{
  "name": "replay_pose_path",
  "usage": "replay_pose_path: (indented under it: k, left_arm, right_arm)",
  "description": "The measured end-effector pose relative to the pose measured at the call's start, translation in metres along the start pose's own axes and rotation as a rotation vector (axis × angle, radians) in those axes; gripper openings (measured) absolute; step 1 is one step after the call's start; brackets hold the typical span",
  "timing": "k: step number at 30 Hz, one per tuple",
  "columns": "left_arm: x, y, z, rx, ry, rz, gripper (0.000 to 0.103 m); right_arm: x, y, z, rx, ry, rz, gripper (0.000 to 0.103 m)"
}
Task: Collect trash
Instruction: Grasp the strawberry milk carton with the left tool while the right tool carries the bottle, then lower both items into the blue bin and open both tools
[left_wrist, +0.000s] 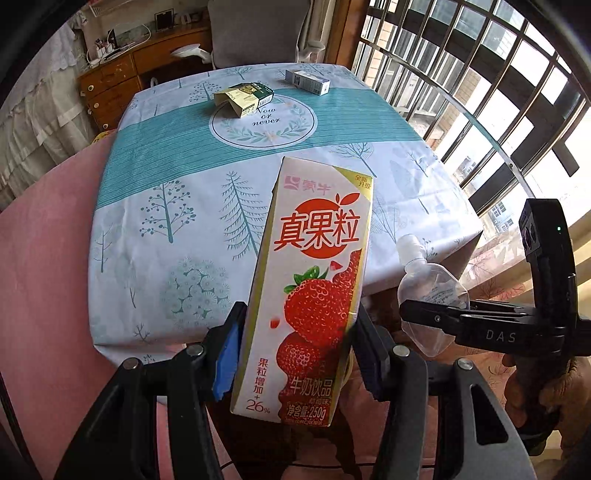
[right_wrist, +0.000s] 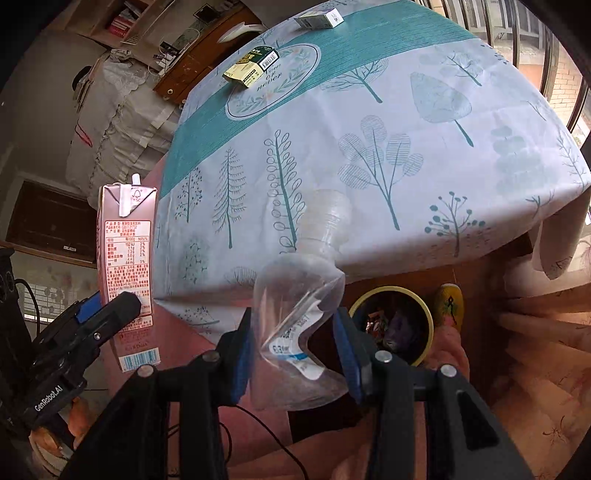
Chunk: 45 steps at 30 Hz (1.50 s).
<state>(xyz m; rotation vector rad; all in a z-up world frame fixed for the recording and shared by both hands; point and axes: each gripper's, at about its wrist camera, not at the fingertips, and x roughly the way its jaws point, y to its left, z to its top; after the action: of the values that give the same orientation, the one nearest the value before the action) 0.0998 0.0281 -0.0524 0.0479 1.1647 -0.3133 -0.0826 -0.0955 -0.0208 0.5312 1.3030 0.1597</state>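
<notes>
While both claws are loaded, the carry-to-bin step appears in hand: left claw (left_wrist: 295, 354) pinches the milk carton (left_wrist: 310, 288), right claw (right_wrist: 295, 354) pinches the crushed bottle (right_wrist: 299, 332), both off the counter (right_wrist: 406, 129) edge. Below the bottle, a yellow-rimmed bin (right_wrist: 424, 314) already holds wrappers; next, release above it. Two boxes (left_wrist: 243, 98) remain on the counter.

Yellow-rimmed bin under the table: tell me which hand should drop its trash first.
Right, probably. The right gripper, shut on the crushed clear bottle, sits just beside the bin. The left gripper, shut on the strawberry milk carton, is farther from it.
</notes>
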Motion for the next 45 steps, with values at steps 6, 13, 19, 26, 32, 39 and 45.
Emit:
replay_pose_path:
  k: [6, 13, 19, 26, 32, 39, 45]
  left_arm:
    - [0.004, -0.003, -0.050, 0.031, 0.065, -0.023, 0.053]
    - [0.026, -0.019, -0.085, 0.016, 0.131, -0.042, 0.053]
    - [0.070, -0.034, -0.109, -0.016, 0.209, -0.053, 0.053]
    - [0.172, -0.048, -0.145, -0.099, 0.325, -0.044, 0.053]
    - [0.260, -0.051, -0.162, -0.137, 0.378, -0.024, 0.054]
    - [0.323, -0.033, -0.169, -0.156, 0.410, 0.051, 0.086]
    - [0.332, -0.014, -0.174, -0.201, 0.398, 0.138, 0.098]
  right_arm:
    - [0.002, 0.005, -0.050, 0.009, 0.025, -0.045, 0.042]
    - [0.012, -0.013, -0.077, 0.029, 0.080, -0.091, 0.042]
    - [0.047, -0.050, -0.095, 0.091, 0.146, -0.092, 0.042]
    - [0.136, -0.116, -0.118, 0.166, 0.243, -0.104, 0.042]
    - [0.211, -0.163, -0.117, 0.166, 0.293, -0.114, 0.043]
    - [0.271, -0.199, -0.110, 0.172, 0.318, -0.139, 0.060]
    - [0.275, -0.205, -0.103, 0.157, 0.295, -0.153, 0.066]
